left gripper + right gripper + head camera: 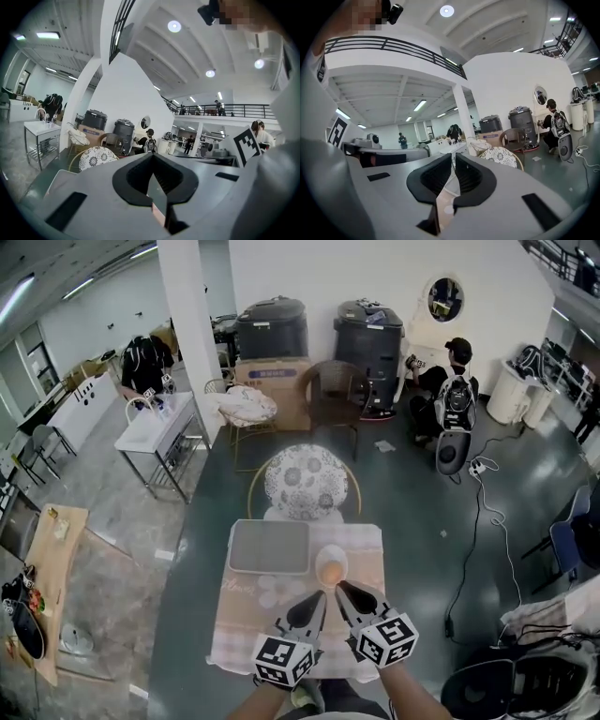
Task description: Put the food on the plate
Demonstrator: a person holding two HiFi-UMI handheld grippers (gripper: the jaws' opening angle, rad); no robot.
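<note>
1. Head view: a small bench under a pale pink patterned cloth (248, 634) carries a flat grey rectangular plate with rounded corners (270, 546) at its far left corner, and nothing lies on the plate.
   - A peach-coloured, rounded, egg-like piece of food (331, 566) sits on the cloth just beside the plate's near right corner, so it is not yet on the plate.
   - The left tongs (317, 601) and right tongs (345, 591) reach in from the near edge, and both point at the food.
   - Their tips are very close to the food's near side. I cannot tell whether they touch it.
   - The food looks slightly longer from far edge to near edge than across, with its paler end towards the far edge. That reading is uncertain.
   - It is probably light, smooth and apt to roll or squirt out of a pinch. I cannot tell whether it is soft or hard.
   - The best hold is likely a gentle one across its narrow middle, with the jaws on its left and right flanks.

2. Left gripper view: the black jaws of the left tongs (152, 157) meet at their tips, so they are closed with nothing between them. A pinkish sliver shows through the slit lower down, and it could be cloth or food.

3. Right gripper view: the right tongs (453, 158) are also drawn together, with only a thin slit between the jaws, and they grip nothing. They would have to open wider than the food to take it.
</note>
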